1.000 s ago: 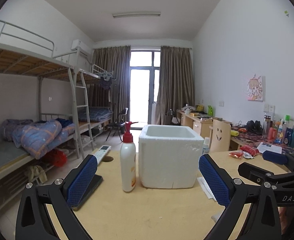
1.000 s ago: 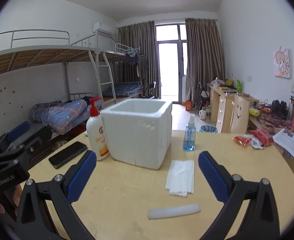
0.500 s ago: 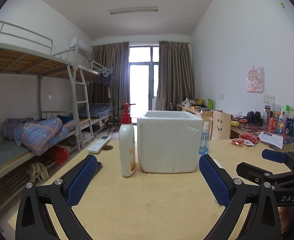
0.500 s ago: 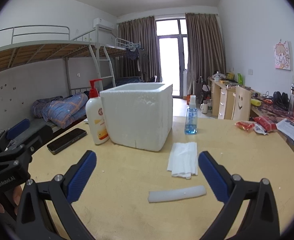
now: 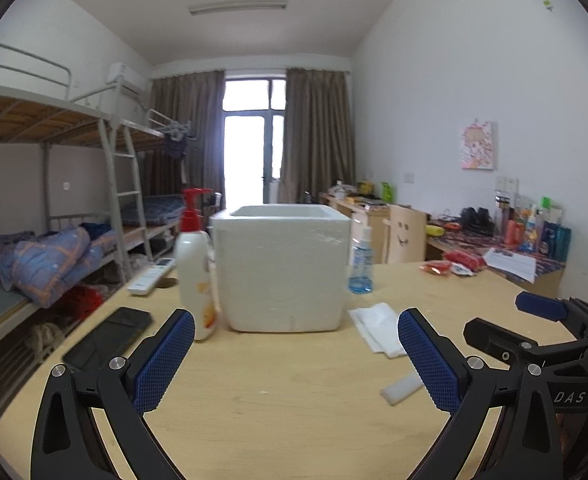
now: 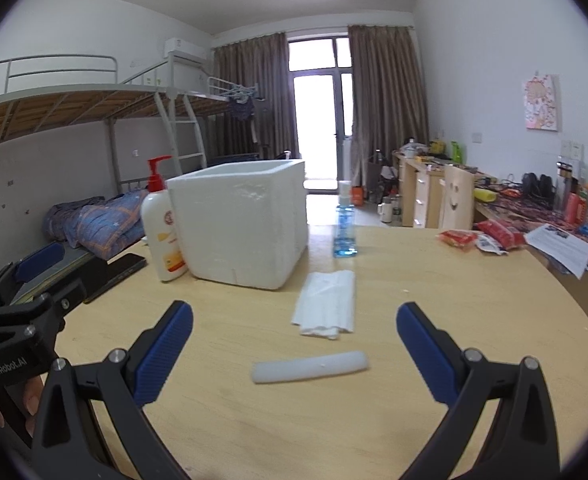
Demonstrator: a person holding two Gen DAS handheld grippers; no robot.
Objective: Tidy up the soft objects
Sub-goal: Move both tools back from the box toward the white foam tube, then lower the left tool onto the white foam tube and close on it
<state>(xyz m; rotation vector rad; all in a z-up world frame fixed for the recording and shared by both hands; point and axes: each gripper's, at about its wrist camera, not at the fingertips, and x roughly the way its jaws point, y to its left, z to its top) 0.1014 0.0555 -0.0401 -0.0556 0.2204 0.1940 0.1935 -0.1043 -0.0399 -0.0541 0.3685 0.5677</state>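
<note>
A white foam box (image 5: 283,268) (image 6: 239,226) stands open-topped on the wooden table. A folded white tissue (image 6: 328,304) (image 5: 378,328) lies to its right. A white foam strip (image 6: 310,366) (image 5: 402,388) lies nearer, flat on the table. My right gripper (image 6: 294,356) is open and empty, its blue pads either side of the strip and above it. My left gripper (image 5: 294,360) is open and empty, facing the box from some way back. The right gripper also shows at the right of the left wrist view (image 5: 542,320).
A lotion pump bottle (image 5: 195,276) (image 6: 161,228) stands left of the box, a blue spray bottle (image 5: 361,260) (image 6: 344,220) to its right. A black phone (image 5: 109,336) and a white remote (image 5: 151,276) lie at left. Red snack packs (image 6: 478,238) lie far right.
Both grippers have pulled back and lowered: the box looks farther, and the tissue and foam strip have come into the left wrist view. Both stay open.
</note>
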